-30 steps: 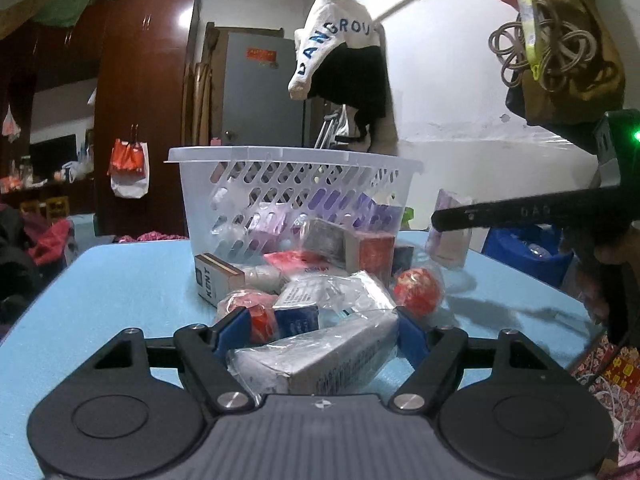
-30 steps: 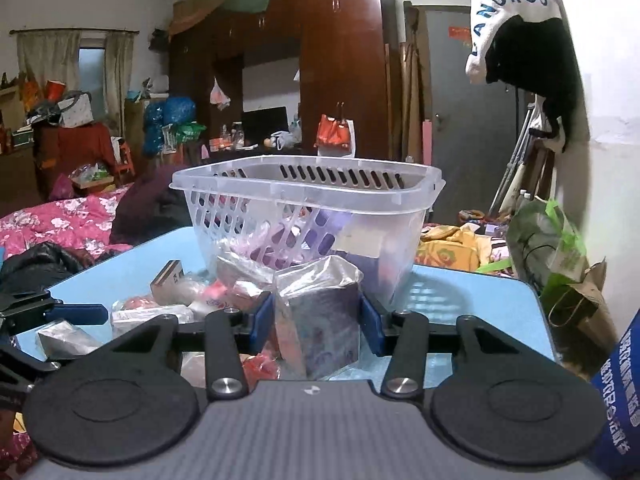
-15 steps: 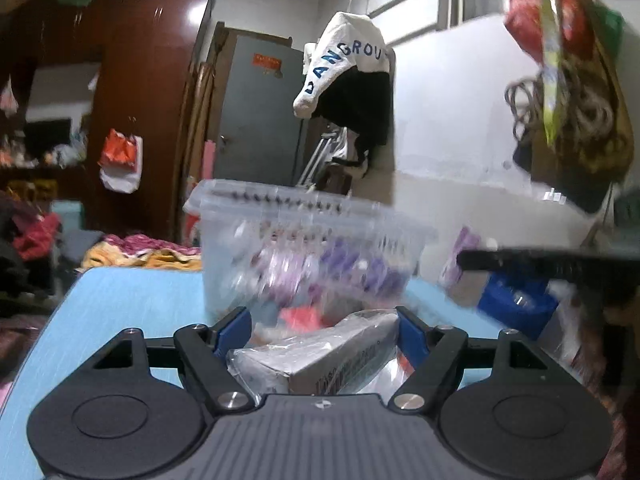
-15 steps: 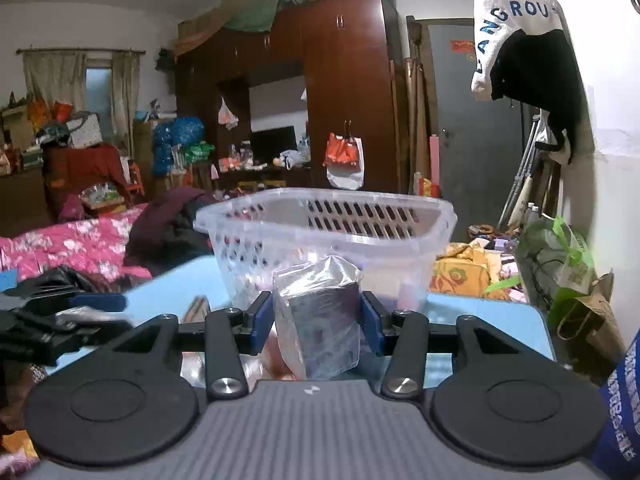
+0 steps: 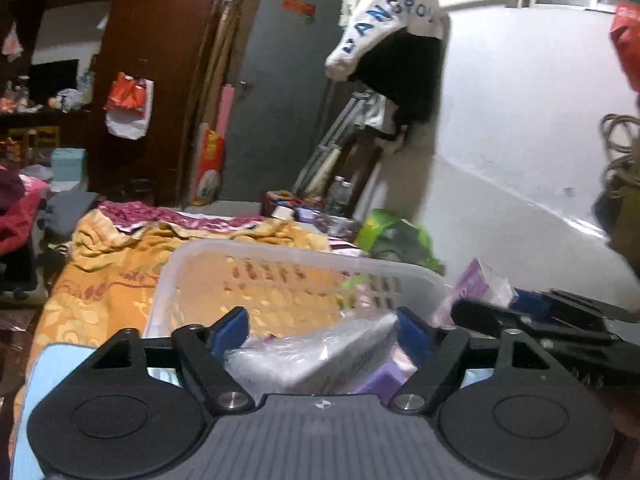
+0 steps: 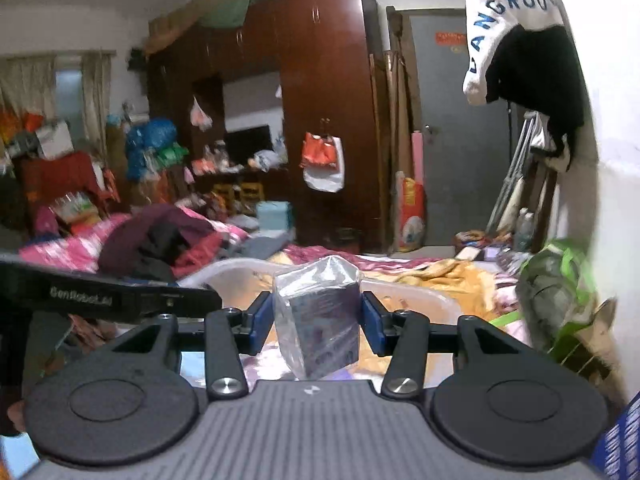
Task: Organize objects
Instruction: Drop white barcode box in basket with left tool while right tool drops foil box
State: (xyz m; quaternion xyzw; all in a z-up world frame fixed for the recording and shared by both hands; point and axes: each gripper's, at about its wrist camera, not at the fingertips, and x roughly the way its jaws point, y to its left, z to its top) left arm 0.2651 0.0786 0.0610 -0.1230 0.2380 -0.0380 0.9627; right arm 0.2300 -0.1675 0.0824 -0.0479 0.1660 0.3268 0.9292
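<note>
Basket [image 5: 256, 256] rim is sitting at twelve o'clock beneath both grippers; my left gripper [image 5: 322, 330], jaws just widening, is loosing a wrapped box [image 5: 320, 356] above purple packets, while my right gripper [image 6: 318, 320], jaws also just opening, is flanking a bagged dark box [image 6: 320, 316].

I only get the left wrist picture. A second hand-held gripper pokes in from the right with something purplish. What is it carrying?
Observer: The right wrist view shows a dark box in clear plastic wrap between the right hand-held gripper's blue pads. Its jaws have just been opening.
Visitor: Is it over the basket?
Observer: It seems so. The white basket's rim shows just behind and below the box.
Visitor: Anything else I'm missing?
Observer: A curtained window at the far left of the room.
</note>
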